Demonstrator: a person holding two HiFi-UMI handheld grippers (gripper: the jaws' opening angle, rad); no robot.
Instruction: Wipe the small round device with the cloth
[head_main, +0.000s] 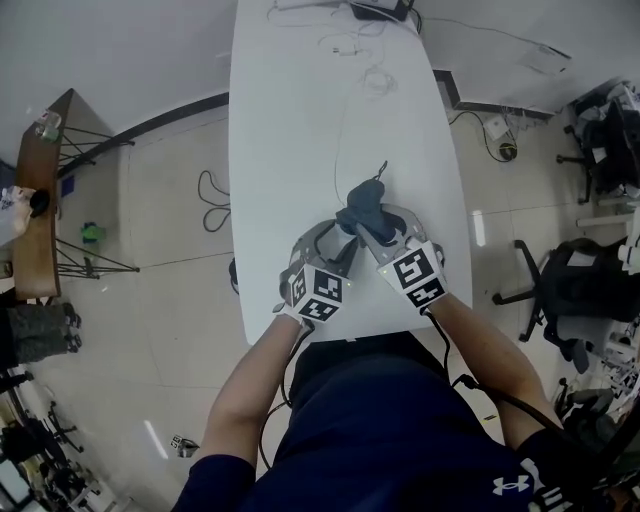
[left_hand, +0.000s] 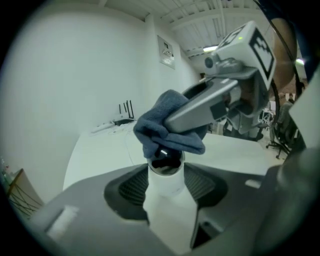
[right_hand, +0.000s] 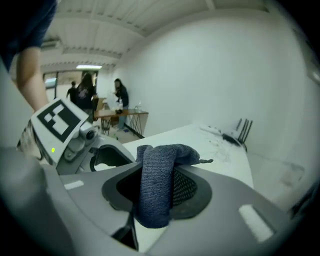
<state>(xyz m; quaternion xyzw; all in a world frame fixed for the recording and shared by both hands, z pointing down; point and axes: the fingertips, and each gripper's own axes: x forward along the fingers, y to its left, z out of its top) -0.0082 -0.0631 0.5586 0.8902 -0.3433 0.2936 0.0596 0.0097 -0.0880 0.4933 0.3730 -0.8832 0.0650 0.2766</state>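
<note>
Mid-frame in head view, above the white counter, the left gripper jaws clamp the small round device by its white body; the base is cut off. The right gripper jaws pinch the blue cloth, which drapes over the device's dark top, partly hiding it.

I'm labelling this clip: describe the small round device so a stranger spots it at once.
At the near end of the long white table, two grippers meet. The device sits between the fingers of the left gripper: a white body with a glossy dark round top. Unlike the soft blue cloth the right gripper holds on it, it is hard and shiny.
</note>
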